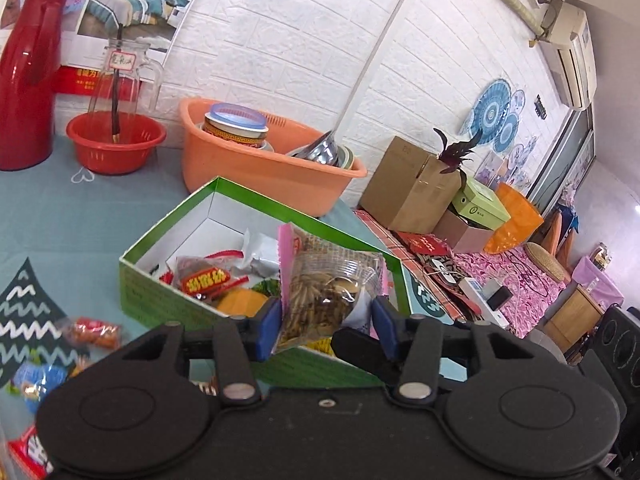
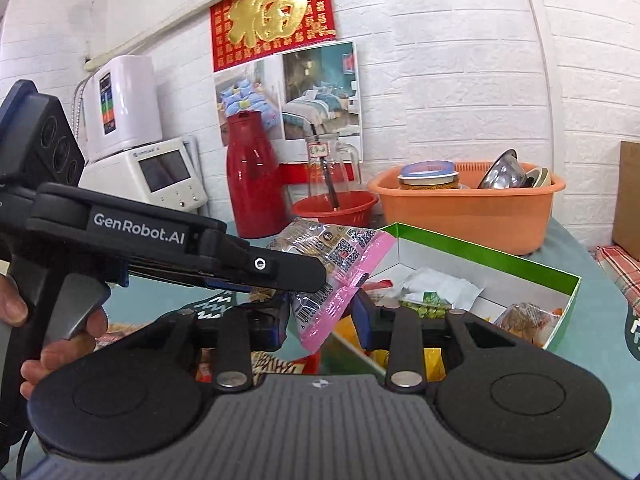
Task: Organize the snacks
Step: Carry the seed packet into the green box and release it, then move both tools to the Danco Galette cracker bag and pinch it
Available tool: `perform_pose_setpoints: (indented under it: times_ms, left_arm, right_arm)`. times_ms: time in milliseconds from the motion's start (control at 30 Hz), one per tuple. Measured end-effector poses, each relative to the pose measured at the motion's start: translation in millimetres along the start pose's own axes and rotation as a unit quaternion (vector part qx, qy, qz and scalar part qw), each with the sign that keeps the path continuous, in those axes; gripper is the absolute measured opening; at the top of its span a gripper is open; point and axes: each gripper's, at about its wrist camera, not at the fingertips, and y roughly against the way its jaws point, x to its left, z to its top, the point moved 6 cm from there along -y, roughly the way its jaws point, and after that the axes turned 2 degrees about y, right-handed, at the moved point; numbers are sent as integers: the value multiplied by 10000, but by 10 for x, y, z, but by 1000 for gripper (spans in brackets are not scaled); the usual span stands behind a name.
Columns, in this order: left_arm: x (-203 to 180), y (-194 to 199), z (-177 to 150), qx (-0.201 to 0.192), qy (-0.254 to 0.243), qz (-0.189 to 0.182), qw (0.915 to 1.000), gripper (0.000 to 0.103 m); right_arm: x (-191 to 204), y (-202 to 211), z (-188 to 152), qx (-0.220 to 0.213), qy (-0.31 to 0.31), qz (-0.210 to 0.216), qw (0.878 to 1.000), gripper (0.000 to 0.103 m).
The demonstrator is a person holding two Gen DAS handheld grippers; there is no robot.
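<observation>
Snack packet (image 1: pixel 328 292), clear plastic with pink sealed edges and thin brown sticks inside, hangs between the blue pads of the left gripper (image 1: pixel 326 322); the jaws are partly drawn in and pinch it by its lower part, above the near wall of the green box (image 1: pixel 168 292). From the right wrist view the same packet (image 2: pixel 340 276) shows QR codes and a barcode printed on its back, and the left gripper (image 2: pixel 308 276), marked "GenRobot.AI" on its side, reaches in from the left with the person's hand (image 2: pixel 48 332) on its trigger. The right gripper (image 2: pixel 320 320) stands with its jaws apart and the packet's pink bottom edge hanging down between them; whether its pads touch the film cannot be told.

Loose wrapped snacks (image 1: pixel 94 330) lie on the teal tablecloth (image 1: pixel 80 216) near left. The box is open, white inside, and holds several packets, among them a red one (image 1: pixel 206 278) with yellow Chinese characters and a silvery white pouch (image 1: pixel 260 254).

Further back sits an orange basin (image 1: pixel 256 168) with a lidded tub and metal bowls, a small red basket (image 1: pixel 116 142) holding a glass jug (image 1: pixel 120 76) with a handwritten label, and a red thermos (image 1: pixel 26 80) at far left. On the white brick wall hangs a red poster (image 2: pixel 274 8) with a gold "福" character.
</observation>
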Motion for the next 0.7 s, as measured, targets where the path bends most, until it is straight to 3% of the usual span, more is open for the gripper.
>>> perform_pose_setpoints:
  times_ms: [300,333,367,400,433,700]
  left_arm:
    - [227,-488,135,244,123,-23,9996,78]
    - [243,-525,139,234,71,43,9997,89]
    - [255,-544,139,191,28,108,9998,103]
    - [270,-546,133,165,25,202,9997,103]
    - [274,-531,123,124,16,241,9996,103]
    - [202,-324,56,132,-17,326,9994,103]
  right_arm:
    - [-230,-339,-68,128,41,-175,9998,61]
    - [-234,-374,-93,156,123,-190,9996,61]
    - [-239,-420,-128,282,189,-183,9993,73]
    - [-246,-447,-164,398,224,-200,9988,95]
    - [-251,-440,-186,384,254,-268,9986,103]
    - [-192,-190,-108,112,334,-360,9987,103]
